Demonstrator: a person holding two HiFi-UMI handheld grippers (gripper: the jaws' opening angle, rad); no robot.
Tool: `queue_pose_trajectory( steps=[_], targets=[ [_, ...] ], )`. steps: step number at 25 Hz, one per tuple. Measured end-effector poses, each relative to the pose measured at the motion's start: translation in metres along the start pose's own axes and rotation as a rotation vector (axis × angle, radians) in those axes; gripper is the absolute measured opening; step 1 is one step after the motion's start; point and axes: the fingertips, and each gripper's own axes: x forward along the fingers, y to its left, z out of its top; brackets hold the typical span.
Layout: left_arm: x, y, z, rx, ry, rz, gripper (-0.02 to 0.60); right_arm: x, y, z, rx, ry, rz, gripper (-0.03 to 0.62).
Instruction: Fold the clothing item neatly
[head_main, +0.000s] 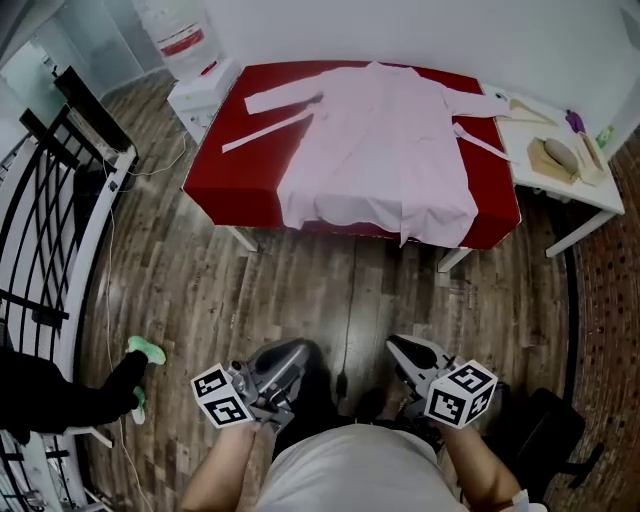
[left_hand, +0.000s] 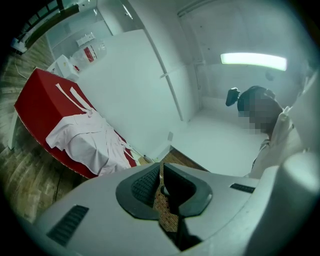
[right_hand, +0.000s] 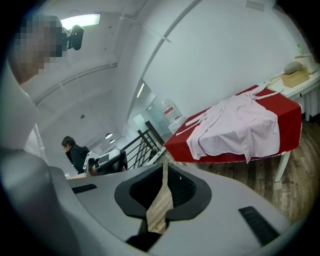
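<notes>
A pale pink robe (head_main: 375, 145) lies spread flat on a red table (head_main: 225, 170), sleeves out to both sides, its hem hanging over the near edge. A loose belt strip (head_main: 265, 130) lies on the red top at the left. The robe (left_hand: 90, 140) also shows in the left gripper view, and the robe (right_hand: 235, 127) in the right gripper view. My left gripper (head_main: 290, 352) and right gripper (head_main: 398, 347) are held low near my body, well short of the table. Both are shut with nothing between the jaws.
A white side table (head_main: 560, 150) with a wooden board and small items stands right of the red table. A water dispenser (head_main: 190, 55) stands at the back left. Black railing (head_main: 60, 200) runs along the left. A person's leg with a green shoe (head_main: 145, 350) is on the wooden floor at left.
</notes>
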Motion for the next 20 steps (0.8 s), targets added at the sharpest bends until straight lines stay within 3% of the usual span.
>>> queue_pose_trajectory(
  steps=[11,20],
  targets=[
    [0.019,0.100,0.074,0.002,0.152,-0.065,0.005,0.091,-0.039,0.019,0.018,0.019,-0.163,0.015],
    [0.025,0.162,0.122,0.032,0.249,-0.072,0.009,0.153,-0.036,0.049,-0.009,-0.005,-0.263,0.015]
  ],
)
